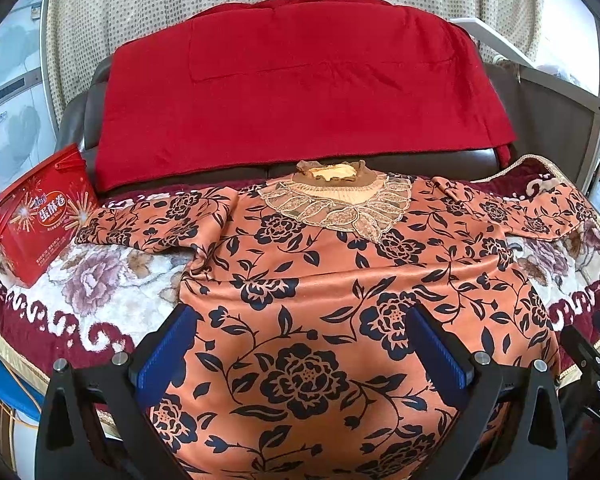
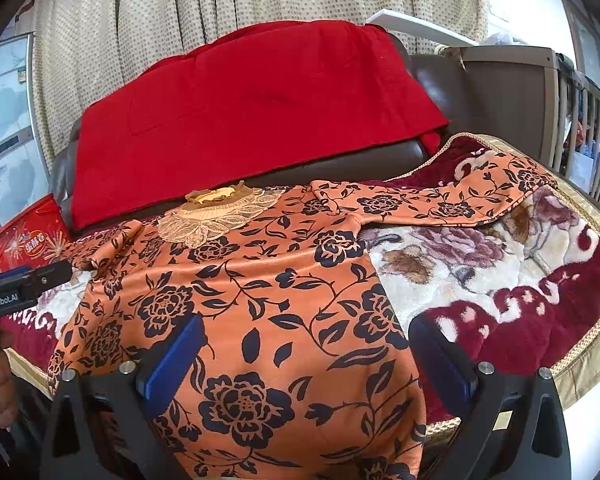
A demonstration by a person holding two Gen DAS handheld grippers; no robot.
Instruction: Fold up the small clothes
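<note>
An orange blouse with a black flower print (image 1: 340, 288) (image 2: 268, 292) lies flat and face up on a floral blanket. Its lace collar (image 1: 336, 204) (image 2: 216, 216) points away from me and both sleeves are spread sideways. My left gripper (image 1: 300, 340) hovers open over the lower left part of the blouse, blue pads wide apart, nothing between them. Over the lower right part and hem my right gripper (image 2: 306, 352) is open too. The left gripper's body shows at the left edge of the right wrist view; the right gripper's shows at the right edge of the left wrist view.
The blanket (image 1: 112, 280) (image 2: 500, 272) covers a dark sofa seat. A red cloth (image 1: 300, 92) (image 2: 252, 104) drapes the backrest. A red snack box (image 1: 36, 220) (image 2: 24, 244) stands at the left by the sleeve. Curtains and a slatted rail (image 2: 580, 132) lie beyond.
</note>
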